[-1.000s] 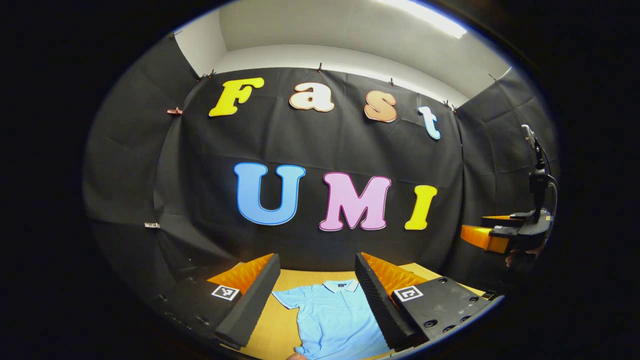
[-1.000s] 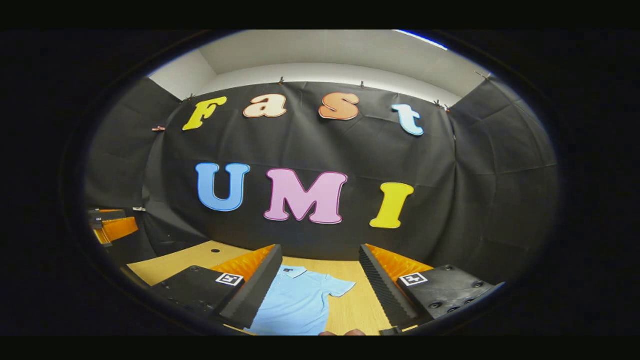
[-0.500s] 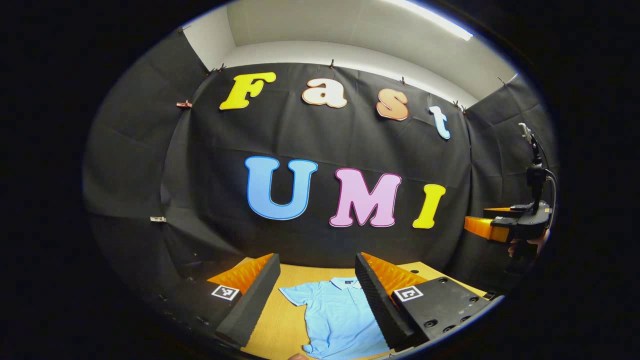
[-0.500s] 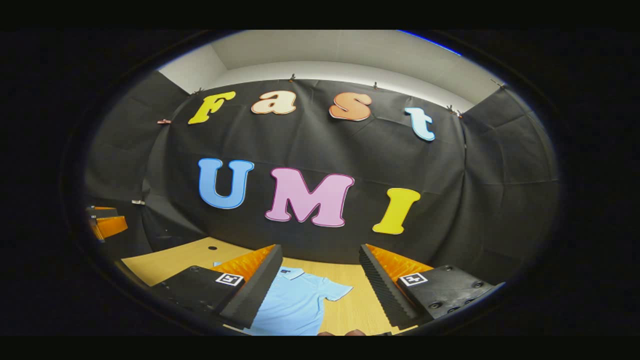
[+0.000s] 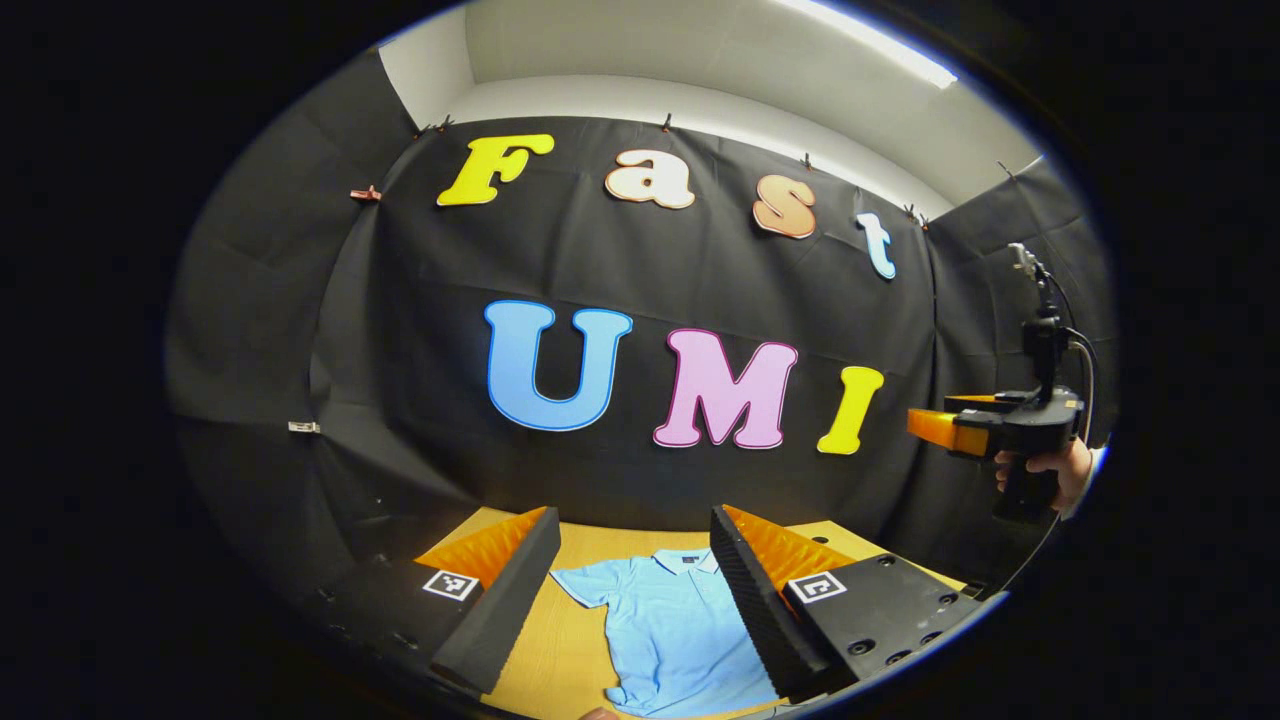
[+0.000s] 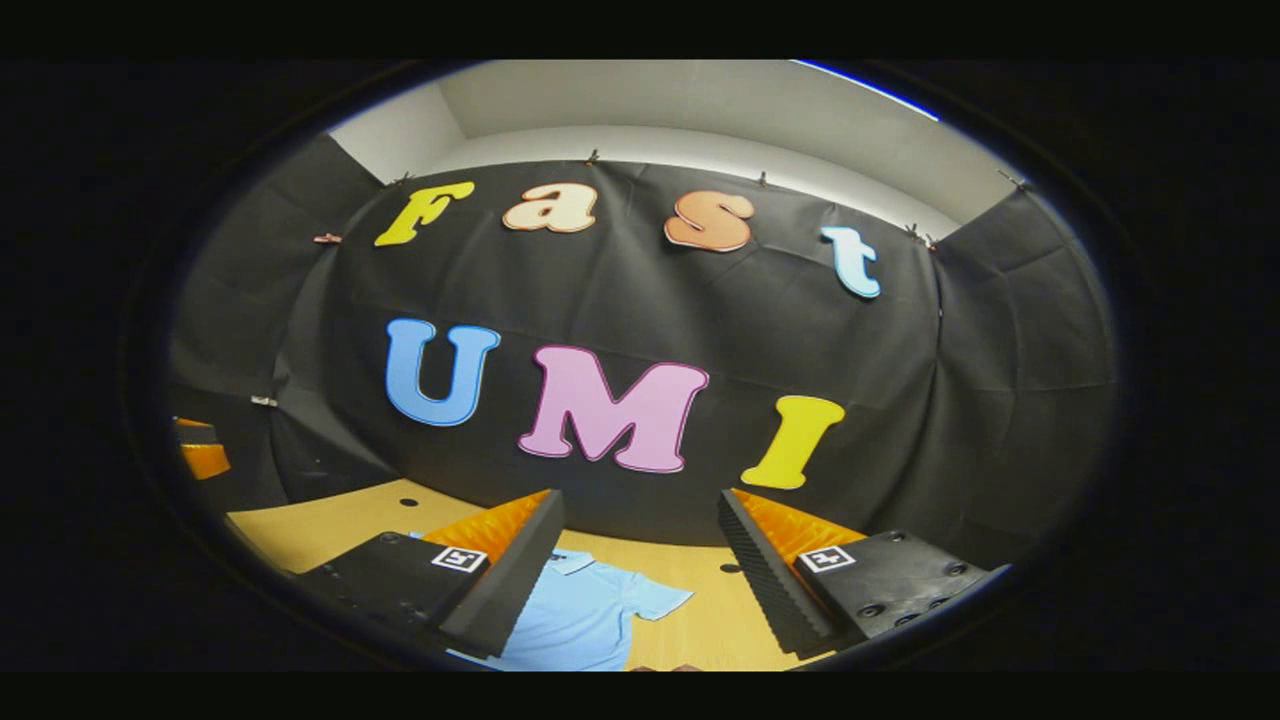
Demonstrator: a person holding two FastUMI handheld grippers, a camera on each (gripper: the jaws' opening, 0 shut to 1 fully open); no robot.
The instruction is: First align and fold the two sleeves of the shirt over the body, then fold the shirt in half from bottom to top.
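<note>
A light blue polo shirt lies flat on the wooden table, collar toward the far wall, both short sleeves spread out to the sides and nothing folded yet. There is a small dark tag inside the collar, too small to read.

In the left gripper view the left gripper hovers above the table with its two fingers spread wide apart and nothing between them; the shirt's body shows through the gap. Each finger carries a square black-and-white marker on its upper face, a pattern rather than words.

In the right gripper view the right gripper also stands wide open and empty, well above the table, with the shirt below its left finger and one sleeve reaching out onto bare wood. Bare table runs round the shirt on the left and right, up to the black cloth wall at the far edge.

The right gripper also appears at the right edge of the left gripper view, held high by a hand, well apart from the shirt.
</note>
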